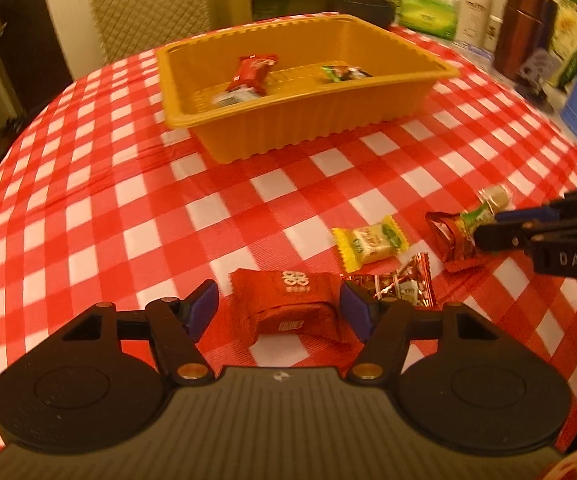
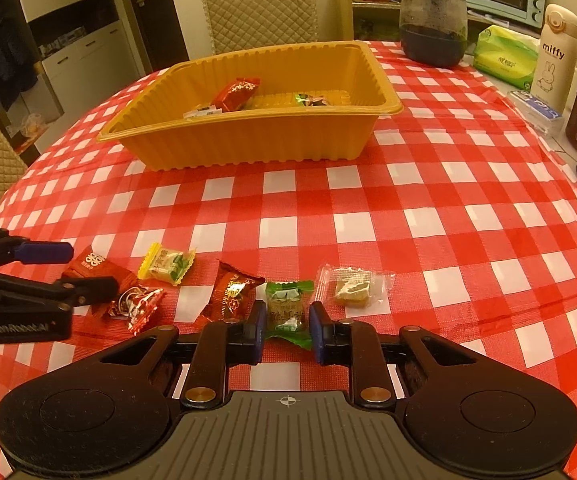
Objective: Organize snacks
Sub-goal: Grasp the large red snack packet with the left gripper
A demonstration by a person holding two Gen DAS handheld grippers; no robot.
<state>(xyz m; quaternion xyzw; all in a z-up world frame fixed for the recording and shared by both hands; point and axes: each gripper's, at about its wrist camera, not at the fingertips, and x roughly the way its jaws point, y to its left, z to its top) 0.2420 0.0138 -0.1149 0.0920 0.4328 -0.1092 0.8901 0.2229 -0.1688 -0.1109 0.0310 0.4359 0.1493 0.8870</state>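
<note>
Left gripper (image 1: 278, 306) wide open, red wrapped candy (image 1: 288, 300) between its fingers on the tablecloth (image 1: 128, 200). Right gripper (image 2: 287, 326) partly open, straddling green-wrapped candy (image 2: 286, 308); contact unclear. Yellow tray (image 2: 248, 140) well beyond.

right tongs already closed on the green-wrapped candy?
No: the right tongs straddle the green-wrapped candy with a gap showing on each side.

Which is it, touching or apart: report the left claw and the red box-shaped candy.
Apart. The left wrist view shows the left claw open around the red box-shaped candy, with checkered tablecloth visible between each pad and the wrapper.
</note>
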